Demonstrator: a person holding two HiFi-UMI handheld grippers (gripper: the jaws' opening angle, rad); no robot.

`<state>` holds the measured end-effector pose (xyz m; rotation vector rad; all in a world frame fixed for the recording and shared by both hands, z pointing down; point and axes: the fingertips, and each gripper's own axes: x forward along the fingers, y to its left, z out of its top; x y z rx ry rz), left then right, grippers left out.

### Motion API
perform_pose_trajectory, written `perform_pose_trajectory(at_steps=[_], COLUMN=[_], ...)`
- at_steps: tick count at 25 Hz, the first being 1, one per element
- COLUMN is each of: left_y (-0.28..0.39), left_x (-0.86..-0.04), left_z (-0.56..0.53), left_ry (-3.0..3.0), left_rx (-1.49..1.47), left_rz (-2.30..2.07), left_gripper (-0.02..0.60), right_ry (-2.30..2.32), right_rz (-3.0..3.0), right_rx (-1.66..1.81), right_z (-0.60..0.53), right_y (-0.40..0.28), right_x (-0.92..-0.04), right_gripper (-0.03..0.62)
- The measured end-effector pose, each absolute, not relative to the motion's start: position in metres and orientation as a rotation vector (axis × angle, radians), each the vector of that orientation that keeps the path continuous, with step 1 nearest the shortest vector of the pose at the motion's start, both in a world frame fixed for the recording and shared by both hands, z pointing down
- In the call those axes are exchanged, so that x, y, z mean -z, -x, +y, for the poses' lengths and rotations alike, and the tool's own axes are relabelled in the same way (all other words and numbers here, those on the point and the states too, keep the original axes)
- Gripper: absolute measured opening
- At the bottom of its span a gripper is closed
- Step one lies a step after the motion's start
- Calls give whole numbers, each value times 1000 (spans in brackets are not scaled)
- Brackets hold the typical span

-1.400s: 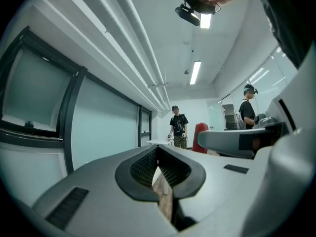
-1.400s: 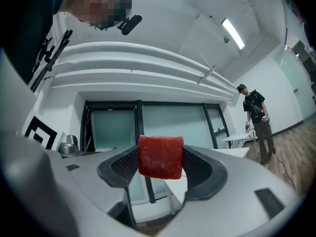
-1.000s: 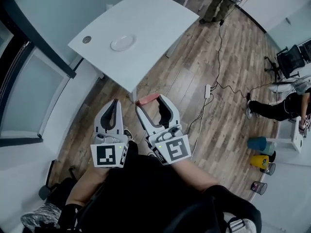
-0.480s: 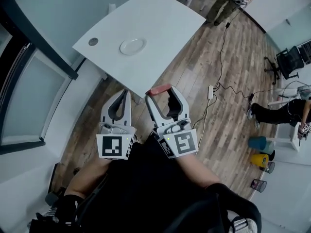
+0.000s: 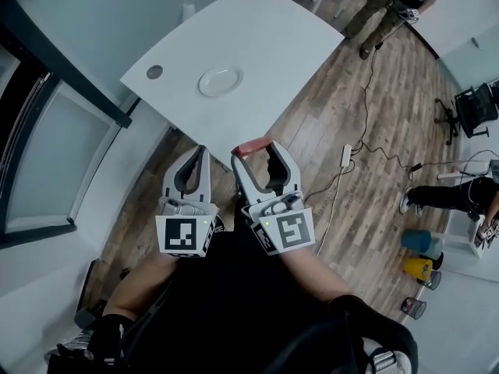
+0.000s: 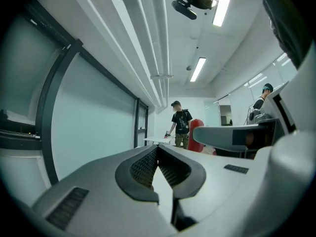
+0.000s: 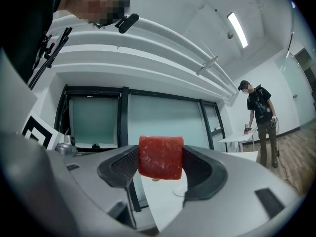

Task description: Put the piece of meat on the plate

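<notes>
A red piece of meat sits clamped between the pads of my right gripper, which is shut on it; the meat shows as a red block just short of the table's near edge. Beside it my left gripper has its jaws closed together with nothing in them, tips touching. A small white plate lies on the white table ahead of both grippers, well beyond their tips. The plate shows faintly under the meat in the right gripper view.
A round grommet hole sits in the table's left corner. A power strip and cables cross the wooden floor to the right. A person stands beyond the table; another is at the far right near coloured bins.
The table and plate have drawn nearer in the head view, and both grippers have come up towards the table's near edge. The meat stays held throughout.
</notes>
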<state>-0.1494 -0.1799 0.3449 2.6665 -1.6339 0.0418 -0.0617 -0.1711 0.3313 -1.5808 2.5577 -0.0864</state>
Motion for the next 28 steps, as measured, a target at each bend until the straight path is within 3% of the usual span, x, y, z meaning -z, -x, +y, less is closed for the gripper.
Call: perform_pose_trajectory(at_steps=[28], left_y=[114], left_x=[-388], left_z=[-341], left_ry=[-2342], left_rx=[-232], left_rz=[-1896], left_gripper=[3], right_ry=[1150], right_rz=[2863], right_rx=[222], right_z=[-355], right_y=[42], right_x=[-376], right_gripper=[276])
